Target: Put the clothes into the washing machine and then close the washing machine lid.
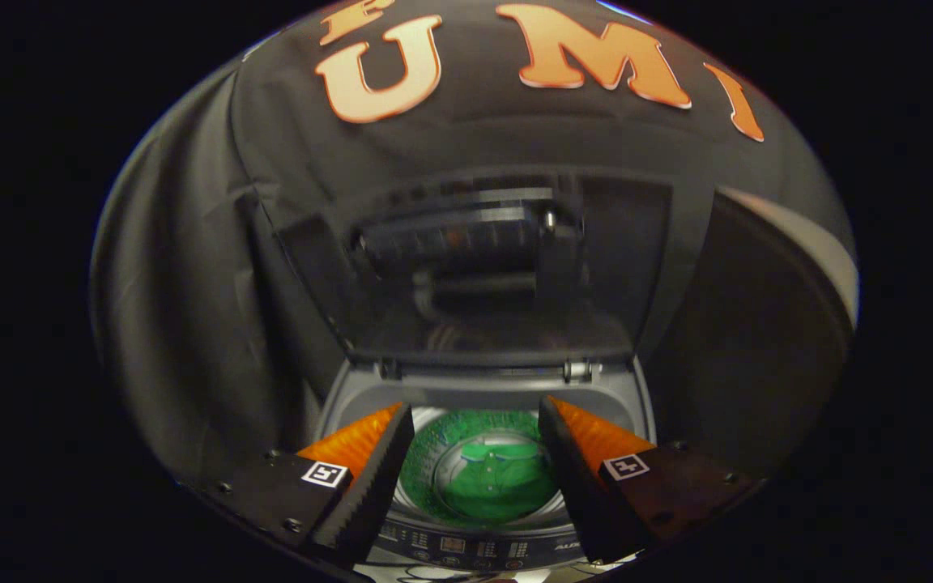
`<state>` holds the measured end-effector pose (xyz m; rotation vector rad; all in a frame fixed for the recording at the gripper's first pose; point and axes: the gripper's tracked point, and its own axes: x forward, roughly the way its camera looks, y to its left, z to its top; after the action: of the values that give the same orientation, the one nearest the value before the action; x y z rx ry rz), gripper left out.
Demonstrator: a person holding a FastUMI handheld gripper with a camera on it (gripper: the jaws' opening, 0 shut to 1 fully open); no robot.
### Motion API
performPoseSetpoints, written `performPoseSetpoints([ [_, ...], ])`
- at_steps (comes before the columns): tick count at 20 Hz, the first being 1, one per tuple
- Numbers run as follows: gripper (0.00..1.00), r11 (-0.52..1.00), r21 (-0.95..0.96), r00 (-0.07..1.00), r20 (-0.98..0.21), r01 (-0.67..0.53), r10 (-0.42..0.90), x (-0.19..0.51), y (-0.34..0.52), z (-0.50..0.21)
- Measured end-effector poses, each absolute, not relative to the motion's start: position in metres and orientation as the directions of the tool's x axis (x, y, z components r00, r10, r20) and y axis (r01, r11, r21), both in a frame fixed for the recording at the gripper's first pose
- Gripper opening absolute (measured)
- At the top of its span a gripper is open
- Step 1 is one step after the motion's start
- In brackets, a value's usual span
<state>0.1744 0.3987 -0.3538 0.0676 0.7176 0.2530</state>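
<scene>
Gripper (476,421) held wide open, nothing held | green clothes (499,478) seen in washing machine (483,389) drum, between fingers, at 12 o'clock | lid (475,267) raised

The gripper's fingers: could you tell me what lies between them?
Gripper view: the open gripper frames the green shirt down in the washing machine drum.

One washer, one garment, one gripper

One washer (483,389) with one raised lid (475,267), one green garment (499,474) in its drum, one gripper (476,429) (two fingers, spread apart, holding nothing).
</scene>
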Motion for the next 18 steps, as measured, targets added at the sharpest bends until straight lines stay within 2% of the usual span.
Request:
performPoseSetpoints([
  [5, 0.98, 0.959, 0.190, 0.821, -0.498, -0.213, 0.281, 0.230, 0.408, -0.260],
  [8, 0.98, 0.957, 0.200, 0.848, -0.450, -0.210, 0.280, 0.266, 0.405, -0.223],
  [13, 0.98, 0.970, 0.120, 0.842, -0.482, -0.210, 0.242, 0.328, 0.411, -0.233],
  [18, 0.99, 0.977, 0.100, 0.829, -0.517, -0.187, 0.211, 0.353, 0.409, -0.261],
])
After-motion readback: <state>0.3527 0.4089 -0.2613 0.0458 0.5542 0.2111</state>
